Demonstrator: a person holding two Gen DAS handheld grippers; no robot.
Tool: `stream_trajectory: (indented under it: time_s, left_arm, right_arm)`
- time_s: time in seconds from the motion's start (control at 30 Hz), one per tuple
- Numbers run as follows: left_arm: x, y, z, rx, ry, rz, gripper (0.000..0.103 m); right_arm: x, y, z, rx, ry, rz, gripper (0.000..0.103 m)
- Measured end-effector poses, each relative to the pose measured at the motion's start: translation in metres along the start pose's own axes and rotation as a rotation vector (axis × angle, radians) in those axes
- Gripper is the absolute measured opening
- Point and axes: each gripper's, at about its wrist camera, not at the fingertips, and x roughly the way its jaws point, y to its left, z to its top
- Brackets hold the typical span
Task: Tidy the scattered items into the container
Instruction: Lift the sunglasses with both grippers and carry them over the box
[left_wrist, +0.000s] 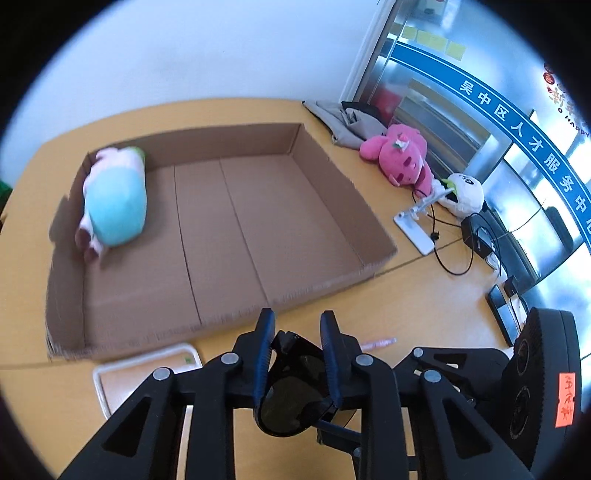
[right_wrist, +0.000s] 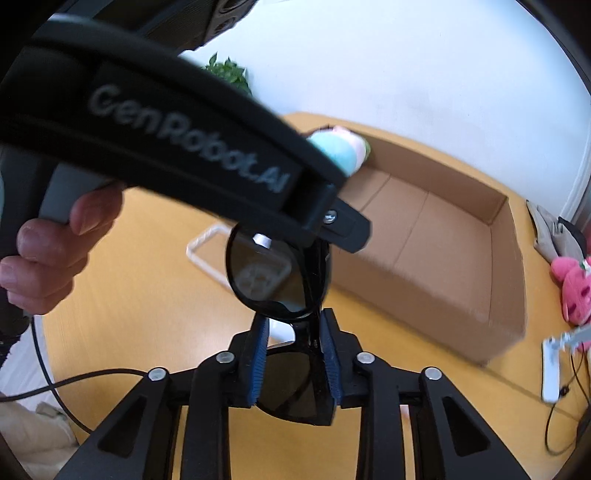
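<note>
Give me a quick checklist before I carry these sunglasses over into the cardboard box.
1. Left gripper closed on the sunglasses: ok.
2. Right gripper closed on them too: ok.
3. Sunglasses clear of the table: ok.
4. Free floor space in the cardboard box: ok; only the blue plush lies at its left end.
5. Near box wall cleared: not ok, not yet crossed.
6. Frame unstrained between the two grips: cannot tell.

plush toy (left_wrist: 114, 199) in box (left_wrist: 332, 192) – tray (left_wrist: 147, 369) before box
</note>
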Motion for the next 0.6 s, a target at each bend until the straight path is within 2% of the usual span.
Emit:
stream_trajectory:
  time_s: [0.3, 0.6]
  left_arm:
    - [0.015, 0.016, 0.055, 0.045, -0.003, 0.001, 0.019]
    - [0.034, 0.037, 0.101, 0.065, 0.004, 0.003, 0.019]
  right_arm:
    - [0.019, -0.039, 0.038, 0.08, -0.049, 0.057, 0.023]
    - [0.045, -0.071, 0.068, 0.123, -0.061, 0.057, 0.023]
